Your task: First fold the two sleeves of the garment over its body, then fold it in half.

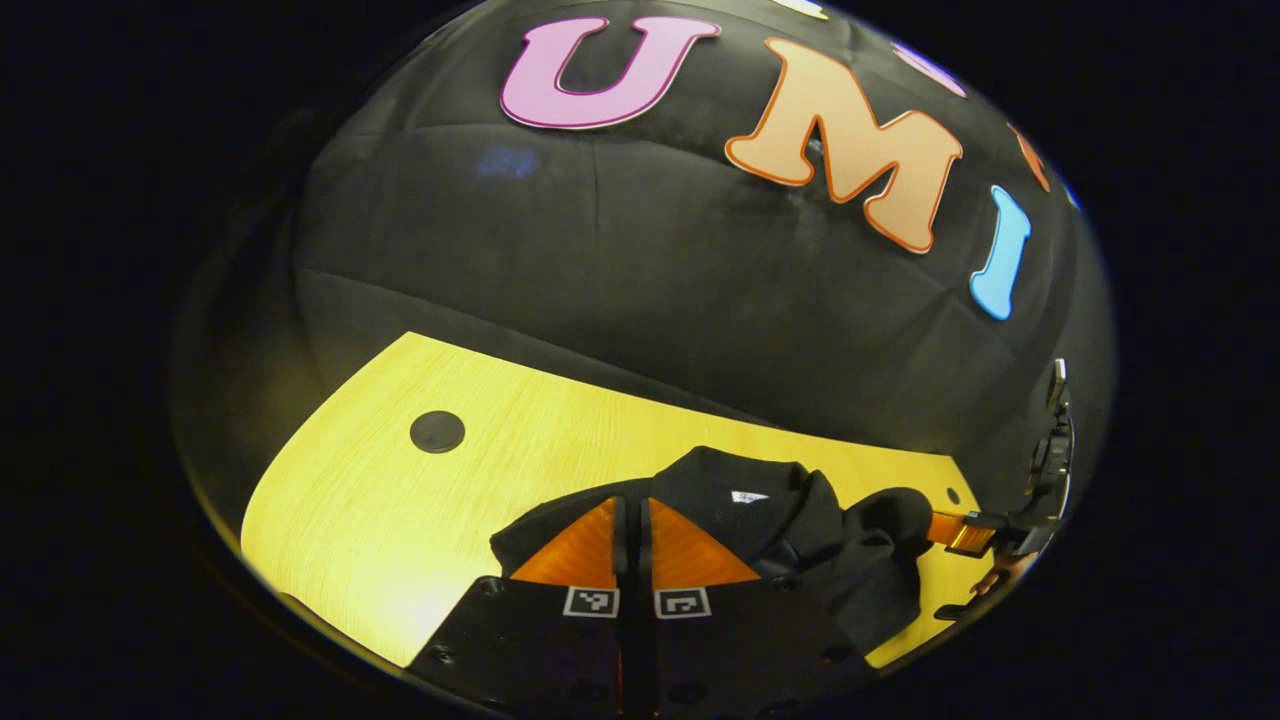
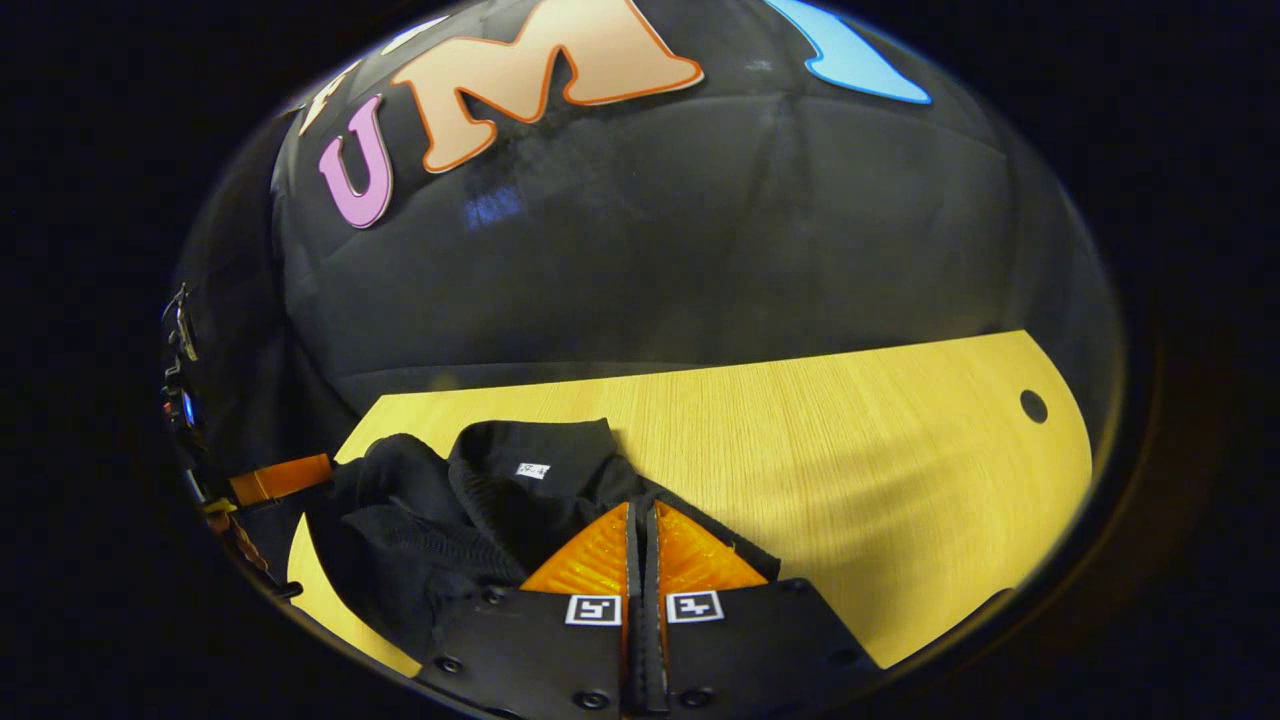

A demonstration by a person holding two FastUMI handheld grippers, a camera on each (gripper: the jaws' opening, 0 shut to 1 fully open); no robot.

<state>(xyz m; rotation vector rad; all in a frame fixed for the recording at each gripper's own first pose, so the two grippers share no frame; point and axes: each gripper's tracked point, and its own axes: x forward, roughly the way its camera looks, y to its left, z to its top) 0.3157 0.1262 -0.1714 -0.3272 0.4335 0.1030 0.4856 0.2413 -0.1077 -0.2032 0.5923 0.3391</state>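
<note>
A black garment is lying bunched on a pale wooden table in the booth, its collar and small white neck label turned up toward the cloth wall, while a person is working it with a hand-held gripper on each side. In the left gripper view, the left gripper is sitting with its two fingers drawn almost together over the near edge of the cloth; a thin fold appears to be pinched between them, though the slit is too dark to be sure. In the right gripper view, the right gripper is showing the same narrow stance at the garment's opposite edge, and again it cannot be told for certain whether cloth is caught inside. The fabric is heaped in loose rolls rather than lying flat, so the work appears to be sitting at the last stage, the fold in half, or at its tidying. The next move is calling for both grippers to be travelling together, keeping the cloth taut and level so the layers are landing square on the table.
</note>
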